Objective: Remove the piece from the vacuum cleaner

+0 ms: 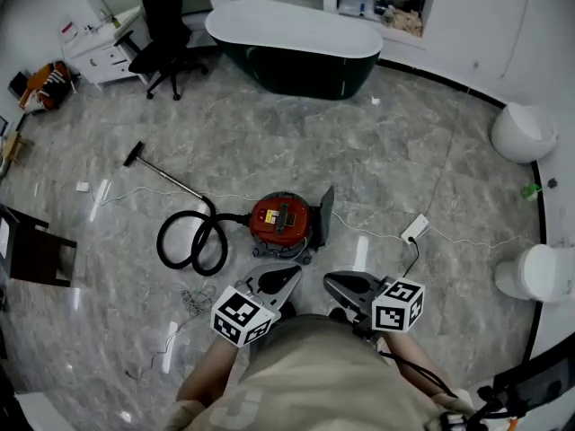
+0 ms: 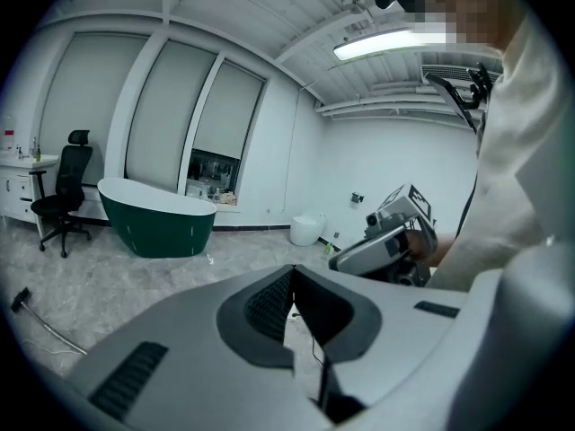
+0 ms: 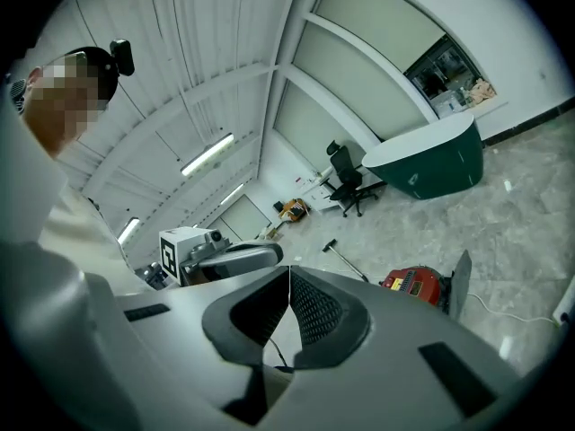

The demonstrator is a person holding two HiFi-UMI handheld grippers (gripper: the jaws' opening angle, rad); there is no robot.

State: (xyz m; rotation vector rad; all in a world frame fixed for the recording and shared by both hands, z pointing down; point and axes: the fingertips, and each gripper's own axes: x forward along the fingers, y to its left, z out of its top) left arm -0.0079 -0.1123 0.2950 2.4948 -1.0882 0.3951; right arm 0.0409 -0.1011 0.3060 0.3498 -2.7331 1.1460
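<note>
The red vacuum cleaner (image 1: 280,218) sits untouched on the floor (image 1: 377,151), its hose (image 1: 193,241) attached at left, just beyond the left tongs (image 1: 289,271) and right tongs (image 1: 331,281), both closed on nothing, so removal looks unstarted.

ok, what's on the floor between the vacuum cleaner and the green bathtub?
Nothing. In the head view the marble floor between the vacuum cleaner and the bathtub is bare; the hose lies off to the left.
</note>
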